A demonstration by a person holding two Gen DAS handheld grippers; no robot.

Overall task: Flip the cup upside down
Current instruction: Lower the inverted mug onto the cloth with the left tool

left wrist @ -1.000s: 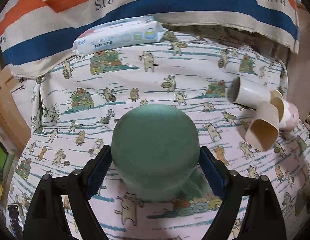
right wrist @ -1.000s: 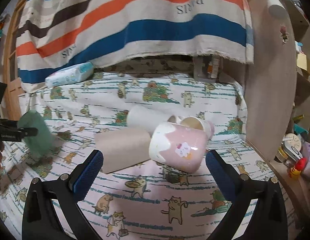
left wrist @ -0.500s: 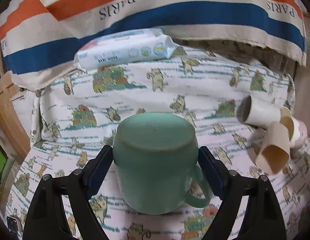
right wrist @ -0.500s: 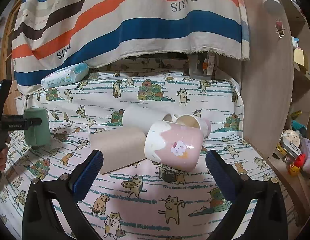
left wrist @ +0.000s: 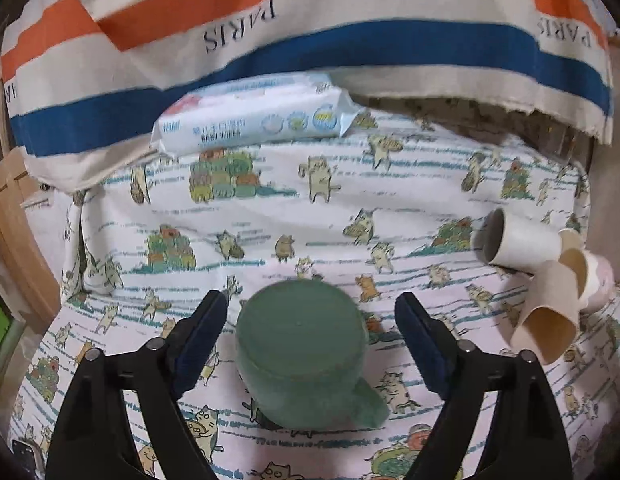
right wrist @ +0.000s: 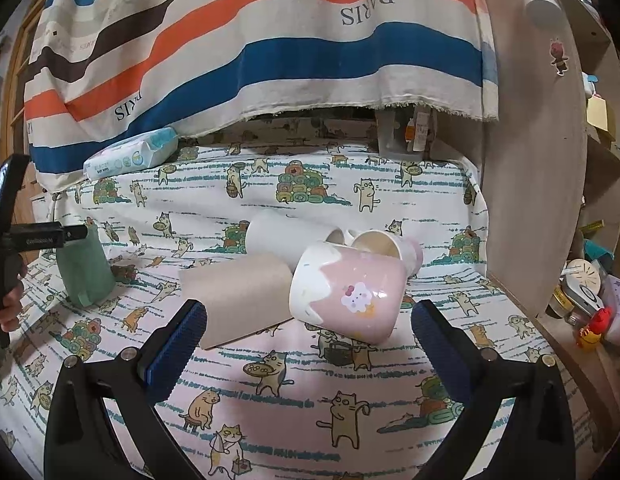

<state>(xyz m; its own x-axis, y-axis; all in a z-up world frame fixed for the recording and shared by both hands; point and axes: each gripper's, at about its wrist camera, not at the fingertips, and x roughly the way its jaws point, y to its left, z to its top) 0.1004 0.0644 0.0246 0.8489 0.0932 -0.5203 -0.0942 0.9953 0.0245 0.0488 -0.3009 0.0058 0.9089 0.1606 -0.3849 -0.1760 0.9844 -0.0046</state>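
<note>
A green mug [left wrist: 305,354] stands upside down on the cat-print cloth [left wrist: 269,216], handle toward me. My left gripper [left wrist: 310,328] is open, its jaws apart on either side of the mug and clear of it. The mug also shows at the left of the right wrist view [right wrist: 85,274]. My right gripper [right wrist: 307,338] is open and empty, just short of a pink-and-white mug [right wrist: 348,290] that lies on its side.
A white cup [right wrist: 285,236], a tan cup [right wrist: 237,300] and a second cream-lined cup [right wrist: 384,244] lie on their sides around the pink mug. A pack of baby wipes [left wrist: 253,114] lies at the back under a striped hanging cloth [left wrist: 310,32]. A wooden shelf panel [right wrist: 530,160] stands at the right.
The left gripper set the green mug down on its rim, opened its jaws and drew back a little. The right gripper stayed open and hardly moved.
</note>
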